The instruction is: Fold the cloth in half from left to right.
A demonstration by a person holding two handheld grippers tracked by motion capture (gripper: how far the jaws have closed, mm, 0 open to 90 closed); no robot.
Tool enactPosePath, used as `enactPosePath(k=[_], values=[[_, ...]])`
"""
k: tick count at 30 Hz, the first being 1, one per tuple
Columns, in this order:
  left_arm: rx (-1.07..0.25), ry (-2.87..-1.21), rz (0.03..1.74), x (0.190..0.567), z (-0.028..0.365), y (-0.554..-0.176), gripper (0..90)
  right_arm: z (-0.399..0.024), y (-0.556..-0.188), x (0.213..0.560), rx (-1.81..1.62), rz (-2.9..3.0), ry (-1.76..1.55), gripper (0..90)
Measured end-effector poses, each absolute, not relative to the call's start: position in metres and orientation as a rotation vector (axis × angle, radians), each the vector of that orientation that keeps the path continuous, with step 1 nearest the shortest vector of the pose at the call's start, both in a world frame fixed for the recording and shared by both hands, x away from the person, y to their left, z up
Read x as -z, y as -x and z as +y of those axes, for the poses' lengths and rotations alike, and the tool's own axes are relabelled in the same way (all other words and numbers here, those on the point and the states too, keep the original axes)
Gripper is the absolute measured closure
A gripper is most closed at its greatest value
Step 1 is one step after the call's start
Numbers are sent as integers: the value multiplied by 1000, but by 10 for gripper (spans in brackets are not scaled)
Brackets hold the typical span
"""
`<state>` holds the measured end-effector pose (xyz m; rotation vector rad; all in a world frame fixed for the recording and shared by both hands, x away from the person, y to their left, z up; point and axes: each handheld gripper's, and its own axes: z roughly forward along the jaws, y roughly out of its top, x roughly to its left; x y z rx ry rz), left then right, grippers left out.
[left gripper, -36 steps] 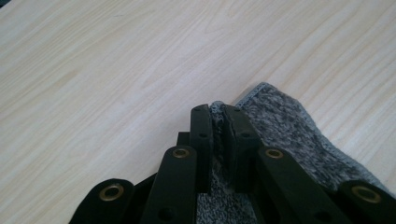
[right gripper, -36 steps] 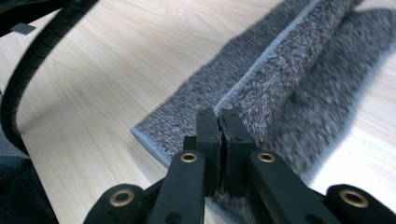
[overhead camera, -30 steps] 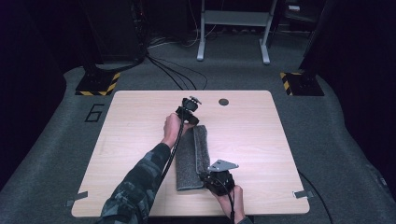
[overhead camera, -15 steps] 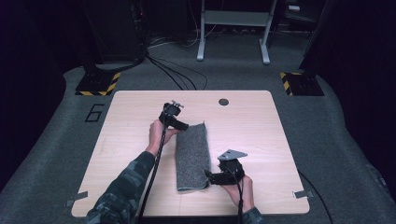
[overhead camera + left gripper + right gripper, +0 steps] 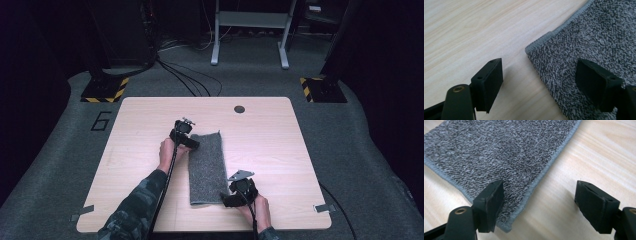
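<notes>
A grey towel (image 5: 206,167) lies flat on the wooden table (image 5: 280,150), its long side running away from me. My left gripper (image 5: 186,142) sits low at the towel's far left corner. In the left gripper view its jaws (image 5: 539,80) have just opened; one fingertip (image 5: 490,82) is over wood, the other over the towel (image 5: 584,40), and the corner lies loose between them. My right gripper (image 5: 229,199) is at the near right corner. Its jaws (image 5: 539,202) have also just opened, straddling the hemmed edge of the towel (image 5: 506,152) without pressing on it.
A round cable hole (image 5: 239,109) sits near the table's far edge. Tape strips mark the near corners (image 5: 322,208) (image 5: 80,215). Cables run along the forearm (image 5: 165,190). Yellow-and-black stand bases (image 5: 105,90) rest on the floor beyond.
Both grippers have let go of the towel, which now lies wider and flat. The left hand drew left, nearer and lower. The right hand shifted slightly right and down.
</notes>
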<state>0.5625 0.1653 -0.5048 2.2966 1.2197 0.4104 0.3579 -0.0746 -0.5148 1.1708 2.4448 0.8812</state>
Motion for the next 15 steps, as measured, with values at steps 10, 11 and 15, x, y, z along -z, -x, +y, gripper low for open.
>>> enactPosePath(k=[10,11,15], values=[[-387,-2308,1143,506,153,-550,207,-84,-334,515,-903,2455,-1165,232],[-380,-2300,1138,506,154,-550,202,-86,-335,514,-915,2459,-1170,227],[-351,-2236,1138,498,161,-547,183,-95,-351,499,-990,2449,-1180,209]])
